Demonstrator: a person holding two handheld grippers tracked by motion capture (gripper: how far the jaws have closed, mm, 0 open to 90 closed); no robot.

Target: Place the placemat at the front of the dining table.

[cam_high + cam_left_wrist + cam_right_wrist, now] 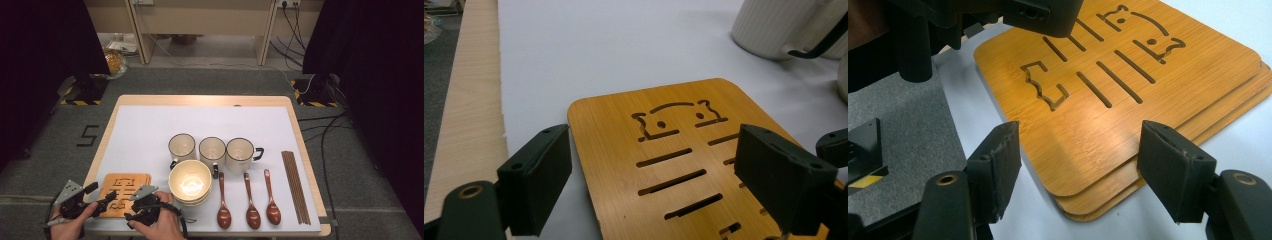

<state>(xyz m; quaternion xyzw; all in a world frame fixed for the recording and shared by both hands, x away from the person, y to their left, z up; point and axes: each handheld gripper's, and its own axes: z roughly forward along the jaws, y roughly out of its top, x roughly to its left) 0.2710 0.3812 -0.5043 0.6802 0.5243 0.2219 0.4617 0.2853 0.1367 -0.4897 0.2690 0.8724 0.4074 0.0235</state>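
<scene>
Where jaws gape, slotted bamboo trivets (1128, 100), prob. 3 stacked.

Bright overhead light; glare in bowl (190, 184); dark surroundings; close-ups soft.

1. Three cream ribbed mugs with dark rims and handles (212, 151) stand in a row near the middle of the white-topped wooden table (150, 125).
2. A stack of cream round bowls (190, 182) sits just in front of the mugs.
3. Three reddish-brown wooden spoons (248, 197) lie side by side, bowls toward the near edge.
4. A bundle of dark brown chopsticks (295, 185) lies right of the spoons.
</scene>
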